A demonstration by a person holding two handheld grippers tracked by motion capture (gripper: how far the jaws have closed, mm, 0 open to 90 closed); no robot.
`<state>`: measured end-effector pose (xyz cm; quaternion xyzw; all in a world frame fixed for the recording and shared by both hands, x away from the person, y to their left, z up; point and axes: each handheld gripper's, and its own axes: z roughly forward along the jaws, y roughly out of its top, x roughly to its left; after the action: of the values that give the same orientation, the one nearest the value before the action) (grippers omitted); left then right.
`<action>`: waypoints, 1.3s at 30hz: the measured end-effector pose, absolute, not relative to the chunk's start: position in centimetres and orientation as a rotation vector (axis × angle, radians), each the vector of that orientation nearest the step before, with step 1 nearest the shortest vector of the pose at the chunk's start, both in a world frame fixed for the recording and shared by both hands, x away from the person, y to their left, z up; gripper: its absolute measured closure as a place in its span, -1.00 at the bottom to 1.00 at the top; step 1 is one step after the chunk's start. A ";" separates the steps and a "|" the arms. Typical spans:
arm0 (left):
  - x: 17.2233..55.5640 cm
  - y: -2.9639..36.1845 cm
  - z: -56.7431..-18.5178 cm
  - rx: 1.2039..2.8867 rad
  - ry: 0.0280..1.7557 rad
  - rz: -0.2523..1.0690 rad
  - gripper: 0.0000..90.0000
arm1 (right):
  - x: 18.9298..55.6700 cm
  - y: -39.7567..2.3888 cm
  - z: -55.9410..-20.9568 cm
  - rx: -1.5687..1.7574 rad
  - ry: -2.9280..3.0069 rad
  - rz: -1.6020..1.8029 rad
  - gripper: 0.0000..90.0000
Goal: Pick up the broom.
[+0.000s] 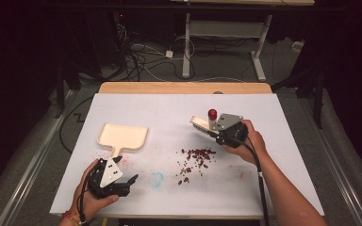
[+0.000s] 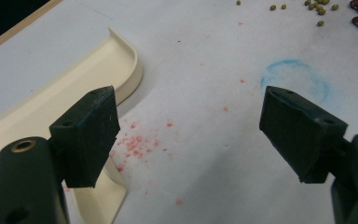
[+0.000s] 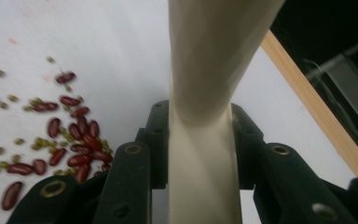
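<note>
Brush handle [image 3: 205,140] clamped in right gripper [image 1: 210,130] jaws (beans [image 1: 195,157] nearby), left gripper [image 2: 191,135] jaws wide, empty.

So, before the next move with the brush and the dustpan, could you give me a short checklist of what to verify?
1. Right tongs shut on the brush handle: ok.
2. Left tongs open, nothing between them: ok.
3. Left tongs holding the dustpan: not ok; its handle lies beside one pad, not gripped.
4. Beans gathered in one pile: not ok; scattered loosely on the table.
5. Dustpan close to the beans: not ok; it lies apart, to their left in the high view.
6. Brush bristles touching the table: cannot tell.
</note>
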<state>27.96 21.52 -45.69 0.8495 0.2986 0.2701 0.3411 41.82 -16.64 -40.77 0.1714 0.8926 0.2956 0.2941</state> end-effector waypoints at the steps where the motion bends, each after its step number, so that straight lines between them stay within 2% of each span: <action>1: 28.0 21.4 -45.7 2.214 0.773 0.706 -0.57 | 41.7 -16.5 -41.2 0.461 2.374 0.749 0.50; 8: 28.5 20.9 -45.7 2.225 0.754 0.709 -0.57 | 40.0 -14.6 -42.4 0.542 2.377 0.661 0.50; 10: 28.6 20.9 -45.7 2.222 0.755 0.709 -0.57 | 38.6 -12.8 -42.6 0.570 2.376 0.635 0.50; 19: 28.6 21.2 -45.6 2.207 0.756 0.696 -0.57 | 36.5 -10.2 -42.7 0.560 2.381 0.707 0.50; 27: 28.4 21.4 -45.6 2.206 0.759 0.699 -0.57 | 36.8 -11.1 -41.4 0.548 2.345 0.764 0.50; 33: 28.1 21.5 -45.5 2.211 0.762 0.725 -0.57 | 36.7 -14.2 -38.3 0.607 2.347 0.990 0.50; 39: 28.1 21.5 -45.5 2.209 0.753 0.751 -0.57 | 34.9 -14.8 -37.4 0.616 2.450 1.198 0.50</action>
<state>28.09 21.46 -45.50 0.8480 0.2891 0.2883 0.3379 34.86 -14.80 -37.43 0.2170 0.8633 0.4219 0.1719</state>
